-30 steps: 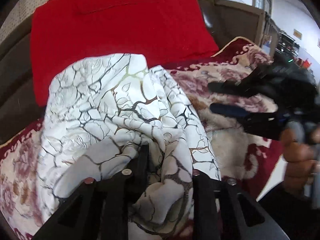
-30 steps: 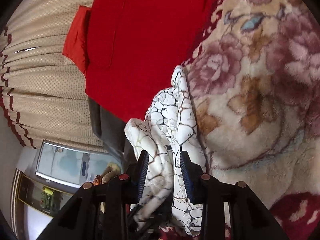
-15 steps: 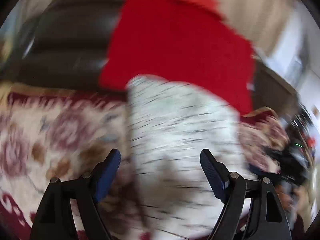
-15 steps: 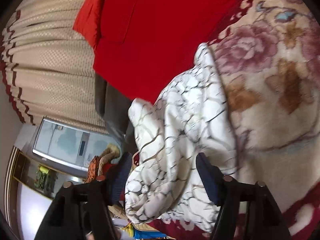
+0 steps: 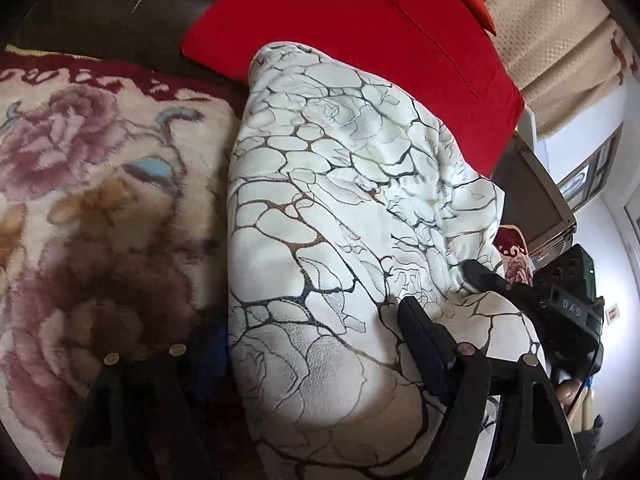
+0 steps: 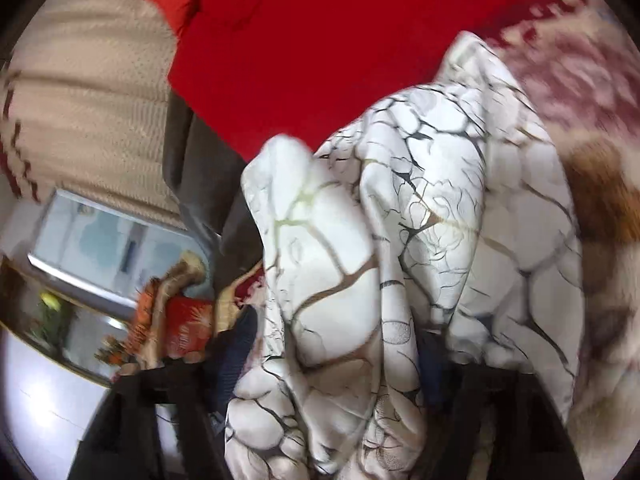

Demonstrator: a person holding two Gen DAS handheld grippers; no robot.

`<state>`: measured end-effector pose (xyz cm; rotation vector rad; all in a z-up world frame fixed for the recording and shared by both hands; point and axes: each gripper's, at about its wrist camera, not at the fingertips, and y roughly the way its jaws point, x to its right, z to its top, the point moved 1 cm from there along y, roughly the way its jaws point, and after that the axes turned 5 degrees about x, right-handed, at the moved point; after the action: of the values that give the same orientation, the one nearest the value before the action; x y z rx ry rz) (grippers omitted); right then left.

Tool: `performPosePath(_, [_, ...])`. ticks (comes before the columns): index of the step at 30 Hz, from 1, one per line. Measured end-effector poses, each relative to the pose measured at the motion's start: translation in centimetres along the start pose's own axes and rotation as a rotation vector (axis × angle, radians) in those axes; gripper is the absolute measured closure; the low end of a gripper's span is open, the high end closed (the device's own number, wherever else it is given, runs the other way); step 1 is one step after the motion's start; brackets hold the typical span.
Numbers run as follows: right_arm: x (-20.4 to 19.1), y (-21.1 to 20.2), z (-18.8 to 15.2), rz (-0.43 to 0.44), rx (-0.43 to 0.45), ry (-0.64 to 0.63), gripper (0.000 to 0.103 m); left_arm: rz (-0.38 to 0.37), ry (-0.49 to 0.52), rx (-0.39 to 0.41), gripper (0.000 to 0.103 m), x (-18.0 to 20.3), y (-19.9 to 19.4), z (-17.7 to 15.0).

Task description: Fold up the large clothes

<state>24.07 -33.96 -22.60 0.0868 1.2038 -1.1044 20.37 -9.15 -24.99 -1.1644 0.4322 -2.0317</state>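
A white garment with a dark crackle print (image 5: 344,208) lies bunched in a folded heap on a floral plush blanket (image 5: 88,184). My left gripper (image 5: 316,344) is open, its jaws straddling the near end of the heap. The other gripper's fingers (image 5: 476,276) show at the heap's right edge in the left wrist view. In the right wrist view the garment (image 6: 400,248) fills the middle, and my right gripper (image 6: 332,360) is open with folds of cloth lying between its wide-spread jaws.
A red cushion (image 5: 360,28) leans behind the garment on a dark sofa back (image 5: 100,12). Beige curtains (image 6: 80,92) hang behind. A mirrored cabinet with clutter (image 6: 112,264) stands off the sofa's end.
Both grippers opened and let go of the garment. The left gripper swung left and now sits around the heap's near end. The heap has settled wider on the blanket.
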Motion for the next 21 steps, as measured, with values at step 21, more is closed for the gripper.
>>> performPosePath(21, [4.8,-2.9,2.4,-0.274,0.179,0.0,0.093,0.219,0.366,0.019,0.011,12.6,3.5,-1.9])
